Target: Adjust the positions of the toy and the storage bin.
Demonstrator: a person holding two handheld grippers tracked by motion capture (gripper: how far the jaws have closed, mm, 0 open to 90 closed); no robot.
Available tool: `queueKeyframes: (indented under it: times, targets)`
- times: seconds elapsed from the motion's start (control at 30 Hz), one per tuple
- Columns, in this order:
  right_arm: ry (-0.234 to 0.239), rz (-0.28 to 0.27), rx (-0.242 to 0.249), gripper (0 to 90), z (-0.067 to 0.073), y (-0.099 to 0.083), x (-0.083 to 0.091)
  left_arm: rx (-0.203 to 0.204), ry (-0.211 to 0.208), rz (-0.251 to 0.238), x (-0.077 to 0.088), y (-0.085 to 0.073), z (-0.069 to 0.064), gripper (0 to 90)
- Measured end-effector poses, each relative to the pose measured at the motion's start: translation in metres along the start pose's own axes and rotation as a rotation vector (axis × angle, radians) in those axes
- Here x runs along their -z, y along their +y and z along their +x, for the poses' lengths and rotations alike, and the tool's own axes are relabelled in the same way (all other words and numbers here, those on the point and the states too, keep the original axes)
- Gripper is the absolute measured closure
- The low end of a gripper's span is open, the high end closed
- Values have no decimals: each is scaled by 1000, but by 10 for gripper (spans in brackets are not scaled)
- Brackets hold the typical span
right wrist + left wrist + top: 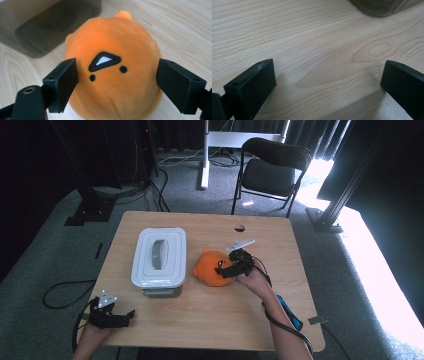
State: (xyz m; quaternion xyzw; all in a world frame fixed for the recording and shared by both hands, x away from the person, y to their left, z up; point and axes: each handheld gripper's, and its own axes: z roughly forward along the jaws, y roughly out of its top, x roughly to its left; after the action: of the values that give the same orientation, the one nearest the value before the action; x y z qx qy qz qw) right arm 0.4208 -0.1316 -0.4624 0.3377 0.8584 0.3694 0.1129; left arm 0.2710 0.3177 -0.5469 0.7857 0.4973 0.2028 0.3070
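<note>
**Lining up on the plush**

My right gripper (117, 82) is spread wide, jaws flanking the orange plush toy (112, 75), not pinching yet. The toy sits on the table (210, 320), just beside the lidded container (160, 257). I'd centre low on its belly and squeeze gently. My left gripper (328, 82) rests spread, nothing between its jaws.

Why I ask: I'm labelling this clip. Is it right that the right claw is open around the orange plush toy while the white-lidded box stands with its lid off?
Not quite: the lid is on the box, as the high view shows. The rest holds: the right claw is open around the orange plush toy.
</note>
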Motion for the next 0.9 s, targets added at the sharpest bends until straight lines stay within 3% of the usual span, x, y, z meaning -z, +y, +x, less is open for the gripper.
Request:
queueKeyframes:
  times: [0.23, 0.47, 0.77, 0.9]
  targets:
    - [-10, -6, 16, 306, 1, -4, -10, 0, 0, 0, 0, 0, 0, 2]
    - [-34, -32, -11, 454, 1, -12, -16, 1, 2, 0, 0, 0, 0, 2]
    - [-54, 28, -1, 643, 10, -4, -13, 1, 2, 0, 0, 0, 0, 2]
    - [-66, 5, -8, 693, 11, -1, -5, 1, 1, 0, 0, 0, 0, 2]
